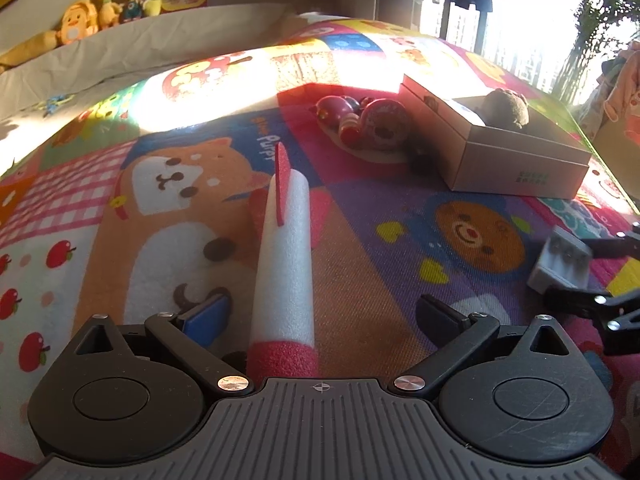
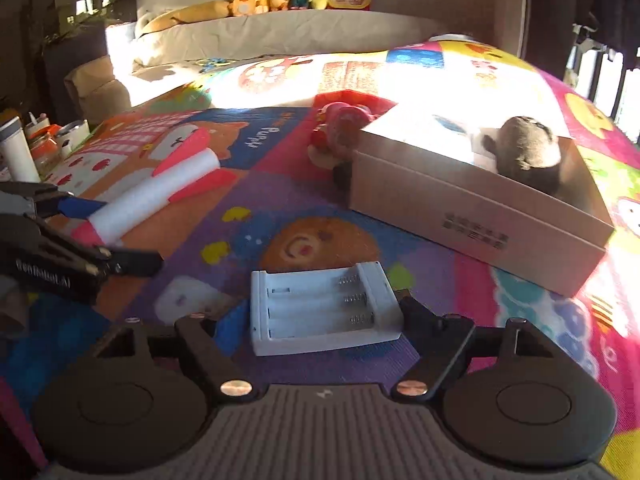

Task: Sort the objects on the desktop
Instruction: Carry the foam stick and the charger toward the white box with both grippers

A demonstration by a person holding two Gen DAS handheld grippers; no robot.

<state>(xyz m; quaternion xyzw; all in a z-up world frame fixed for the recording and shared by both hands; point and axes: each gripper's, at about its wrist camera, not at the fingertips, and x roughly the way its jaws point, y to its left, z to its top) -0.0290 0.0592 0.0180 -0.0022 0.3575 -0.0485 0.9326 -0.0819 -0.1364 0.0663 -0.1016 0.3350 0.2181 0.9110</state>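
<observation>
My left gripper (image 1: pixel 320 312) pointed downward at a slant over the cartoon play mat (image 1: pixel 392 216), its jaws spread wide. The foam rocket (image 1: pixel 284 264) lay on the mat between them, its red tail end nearest me and its red fin standing up toward the far end; neither pad pressed on it, so that gripper was released.

My right gripper (image 2: pixel 316 320) tilted down at much the same slant, to the right of the left one. The white battery holder (image 2: pixel 324 312) sat flat on the mat between its fingers, its three empty slots facing up. The right-hand finger stood right at the holder's edge, and the blue-padded left finger (image 2: pixel 230 330) sat just beside the other edge. I could not tell for certain that either pad was pressing, so I counted that gripper as released around the holder, not grasping it.

Farther off and to the right stood the open cardboard box (image 2: pixel 472 208) with a brown plush toy (image 2: pixel 528 148) inside it. Just left of the box, at its far corner, a cluster of red and pink toys (image 1: pixel 360 120) lay on the mat. Stuffed animals (image 1: pixel 108 8) lined the ledge by the far wall.
</observation>
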